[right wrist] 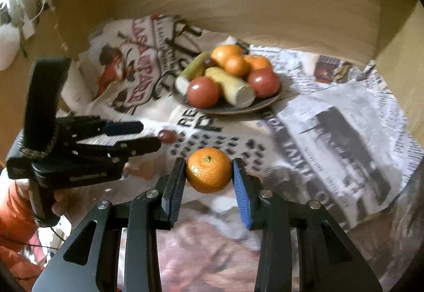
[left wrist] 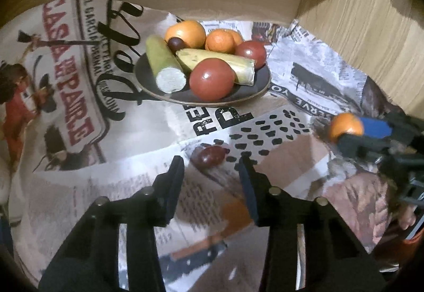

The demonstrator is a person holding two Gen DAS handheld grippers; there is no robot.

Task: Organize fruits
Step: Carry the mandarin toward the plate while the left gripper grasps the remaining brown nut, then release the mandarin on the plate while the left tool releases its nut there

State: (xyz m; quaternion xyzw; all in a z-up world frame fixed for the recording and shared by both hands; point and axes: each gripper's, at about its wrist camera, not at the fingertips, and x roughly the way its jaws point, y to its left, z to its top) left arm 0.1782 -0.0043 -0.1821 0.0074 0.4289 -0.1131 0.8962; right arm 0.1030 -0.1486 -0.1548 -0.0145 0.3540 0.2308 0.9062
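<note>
A dark plate (left wrist: 254, 88) (right wrist: 265, 102) at the back holds oranges, two red tomatoes, two cut yellow-green banana pieces and a dark grape. My right gripper (right wrist: 208, 171) is shut on a tangerine (right wrist: 208, 170) and holds it above the newspaper; it also shows at the right of the left wrist view (left wrist: 345, 129). My left gripper (left wrist: 210, 167) is open and empty, just behind a dark red grape (left wrist: 209, 155) that lies loose on the paper; the grape shows in the right wrist view (right wrist: 166, 136) just past the left gripper (right wrist: 151, 137).
Newspaper sheets (left wrist: 79, 96) cover the surface. Wooden walls (left wrist: 357, 22) (right wrist: 265, 6) close in the back and right side. A hand in an orange sleeve (right wrist: 16, 215) holds the left gripper.
</note>
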